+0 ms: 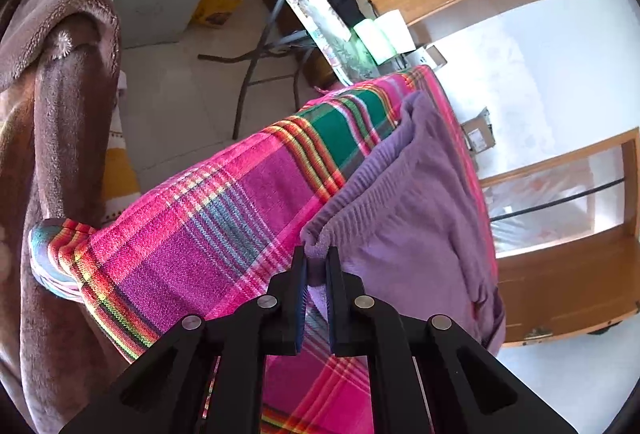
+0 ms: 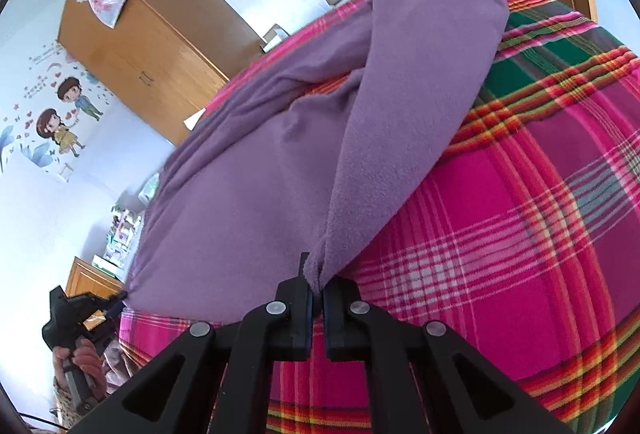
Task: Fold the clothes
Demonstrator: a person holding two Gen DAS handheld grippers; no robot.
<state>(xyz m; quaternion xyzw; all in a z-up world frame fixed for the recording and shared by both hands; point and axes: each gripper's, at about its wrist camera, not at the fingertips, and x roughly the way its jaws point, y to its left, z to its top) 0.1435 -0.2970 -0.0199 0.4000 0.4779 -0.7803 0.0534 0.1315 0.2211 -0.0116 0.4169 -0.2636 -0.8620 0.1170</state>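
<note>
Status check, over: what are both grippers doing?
Left gripper shut on purple garment, ribbed edge. Right gripper shut on another corner. Plaid cloth underneath.

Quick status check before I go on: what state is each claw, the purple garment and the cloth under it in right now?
Left claw: shut on the purple garment's ribbed waistband corner.
Right claw: shut on a bunched end of the purple garment.
Purple garment: partly folded, one flap lifted over itself, pinched at two points.
Plaid cloth: spread flat beneath the garment.
Wardrobe: doors closed, plastic bag hanging on it.
</note>
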